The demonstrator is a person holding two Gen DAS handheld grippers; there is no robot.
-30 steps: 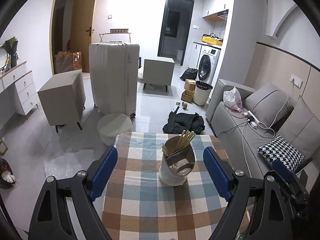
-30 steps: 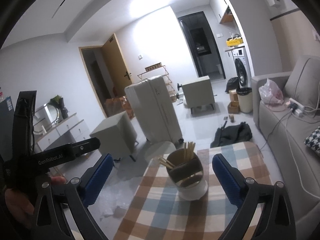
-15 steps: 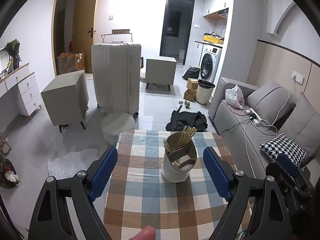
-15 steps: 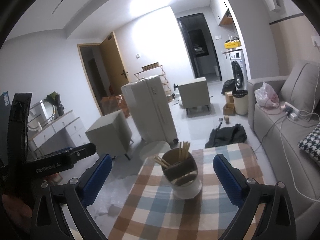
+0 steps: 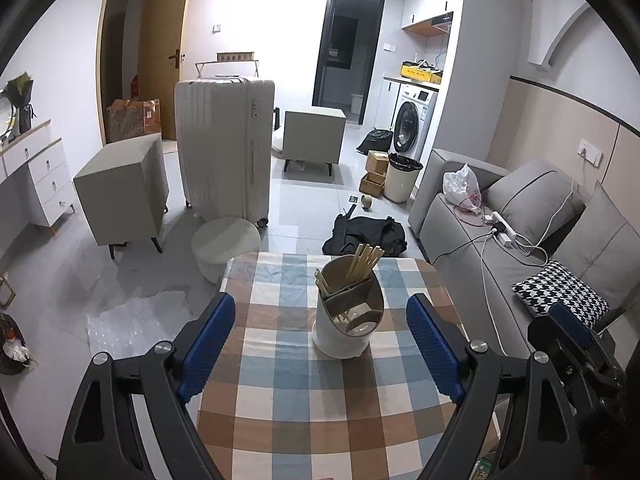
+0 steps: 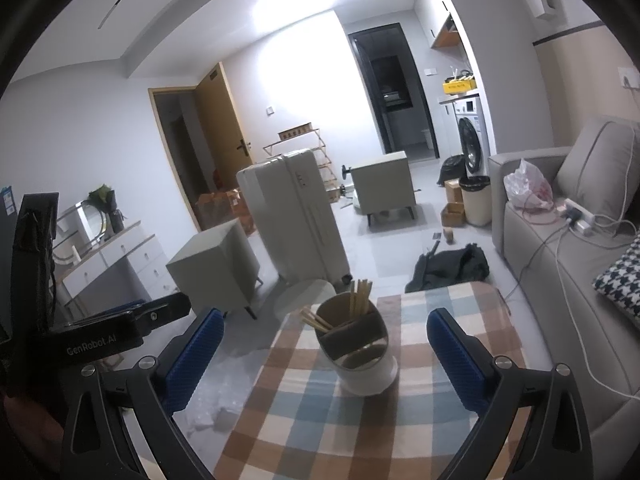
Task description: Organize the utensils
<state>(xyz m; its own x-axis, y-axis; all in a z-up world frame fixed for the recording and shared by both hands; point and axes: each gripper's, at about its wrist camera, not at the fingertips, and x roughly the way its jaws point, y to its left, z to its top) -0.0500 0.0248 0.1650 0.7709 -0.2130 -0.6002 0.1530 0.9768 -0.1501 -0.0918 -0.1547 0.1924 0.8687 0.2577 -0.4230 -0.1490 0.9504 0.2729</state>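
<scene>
Both tools wide and empty; utensil holder standing centre of desk.

Lower frame: left tool (image 5: pixel 320 336) spread wide, nothing between blue pads (image 5: pixel 210 342); right tool (image 6: pixel 322 350) likewise wide, gripping nothing. Mid-frame beyond: white utensil holder (image 5: pixel 344 320) upright on checked desk (image 5: pixel 280 400), apart from both tools, chopsticks (image 5: pixel 362 262) bundled in rear compartment and leaning outward; front compartments apparently unfilled. No loose utensils visible on desk. Upper frame: suitcase (image 5: pixel 224 148), sofa (image 5: pixel 500 248) at right. Risks, as judged: holder tipped by off-centre contact from a pad; leaning chopsticks snagged and spilled; two tools converging on one target and colliding.
</scene>
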